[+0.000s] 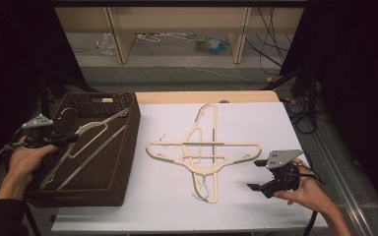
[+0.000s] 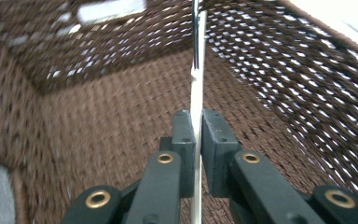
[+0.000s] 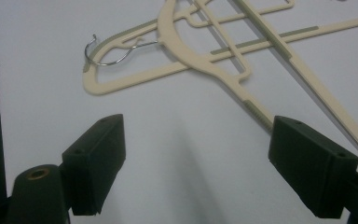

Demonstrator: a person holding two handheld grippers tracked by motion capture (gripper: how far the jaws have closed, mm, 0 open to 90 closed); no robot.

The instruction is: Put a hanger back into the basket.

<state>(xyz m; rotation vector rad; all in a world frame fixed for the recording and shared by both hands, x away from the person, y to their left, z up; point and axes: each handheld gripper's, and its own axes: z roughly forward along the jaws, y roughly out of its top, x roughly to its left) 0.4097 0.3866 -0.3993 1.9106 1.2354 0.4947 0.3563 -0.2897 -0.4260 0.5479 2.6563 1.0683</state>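
Note:
A cream plastic hanger (image 1: 103, 123) lies tilted inside the brown woven basket (image 1: 130, 147) at the left. My left gripper (image 1: 73, 138) is shut on it near its neck. In the left gripper view the pads press on the thin edge of the hanger (image 2: 196, 88), with the basket's wall (image 2: 284, 70) behind. Two more cream hangers (image 1: 202, 147) lie crossed on the white table top (image 1: 177, 206). My right gripper (image 1: 257, 175) hovers open to their right, near the front edge. The right gripper view shows the gripper (image 3: 196, 154) with nothing between its jaws, and the crossed hangers (image 3: 223, 70) just beyond.
A metal hook (image 3: 102, 60) of one hanger curls at the crossed pair's near end. Past the table stand a wooden frame (image 1: 118, 39) and floor clutter. Cables (image 1: 300, 113) hang at the table's right edge. Dark curtains close both sides.

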